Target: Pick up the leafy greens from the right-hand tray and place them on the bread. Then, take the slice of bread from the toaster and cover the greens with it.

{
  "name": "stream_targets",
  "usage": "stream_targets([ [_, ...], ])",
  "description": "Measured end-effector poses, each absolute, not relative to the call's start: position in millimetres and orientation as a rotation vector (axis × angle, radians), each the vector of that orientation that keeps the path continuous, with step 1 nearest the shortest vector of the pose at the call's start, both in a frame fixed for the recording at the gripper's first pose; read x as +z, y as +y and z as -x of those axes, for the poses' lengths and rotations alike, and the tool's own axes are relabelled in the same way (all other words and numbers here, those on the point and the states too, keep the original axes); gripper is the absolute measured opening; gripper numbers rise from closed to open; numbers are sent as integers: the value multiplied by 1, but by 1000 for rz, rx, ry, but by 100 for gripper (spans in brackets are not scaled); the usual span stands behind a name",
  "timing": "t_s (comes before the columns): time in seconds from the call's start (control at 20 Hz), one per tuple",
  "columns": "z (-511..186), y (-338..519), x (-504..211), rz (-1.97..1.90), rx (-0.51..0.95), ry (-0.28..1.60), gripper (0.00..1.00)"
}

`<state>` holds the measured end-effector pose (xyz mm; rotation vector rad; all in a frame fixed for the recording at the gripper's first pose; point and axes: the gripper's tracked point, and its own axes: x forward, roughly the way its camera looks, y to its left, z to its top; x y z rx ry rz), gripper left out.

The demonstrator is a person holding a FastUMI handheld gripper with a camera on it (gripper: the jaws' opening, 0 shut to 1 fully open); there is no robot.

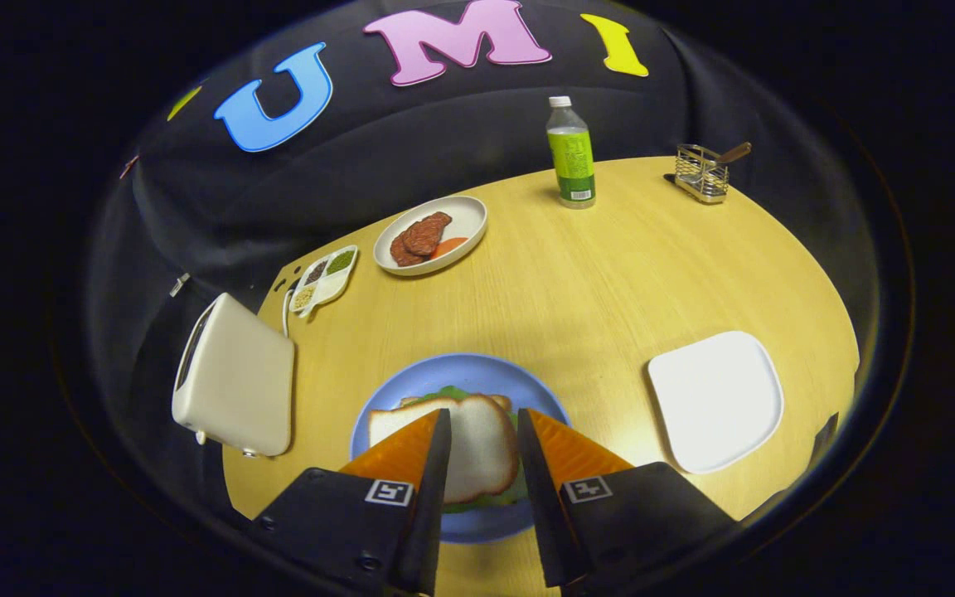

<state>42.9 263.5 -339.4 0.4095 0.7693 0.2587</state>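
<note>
My gripper [483,431] hangs with fingers parted, empty, astride the top bread slice [477,444] covering leafy greens [450,392] on the blue plate [461,373] near the tabletop's front edge. I judge the slice light, soft, crushable; grip its crust edges.

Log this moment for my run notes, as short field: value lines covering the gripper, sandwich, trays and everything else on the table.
gripper: gripper fingers apart, astride the top bread slice, not pressing it
sandwich: bread slice lying over leafy greens on blue plate
right-hand tray: white tray, nothing on it
toaster: toaster beside the blue plate, slot contents not visible
far items: meat plate, seasoning dish, bottle, wire rack
surface: wooden table
</note>
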Motion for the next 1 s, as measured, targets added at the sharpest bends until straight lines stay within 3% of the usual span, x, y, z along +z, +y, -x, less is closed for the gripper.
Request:
stream_targets([
  [0.45,-52,217,-299,-206,241,645,61],
  [0.65,-60,200,-247,-111,253,514,66],
  [1.0,-41,176,-143,-38,282,322,83],
])
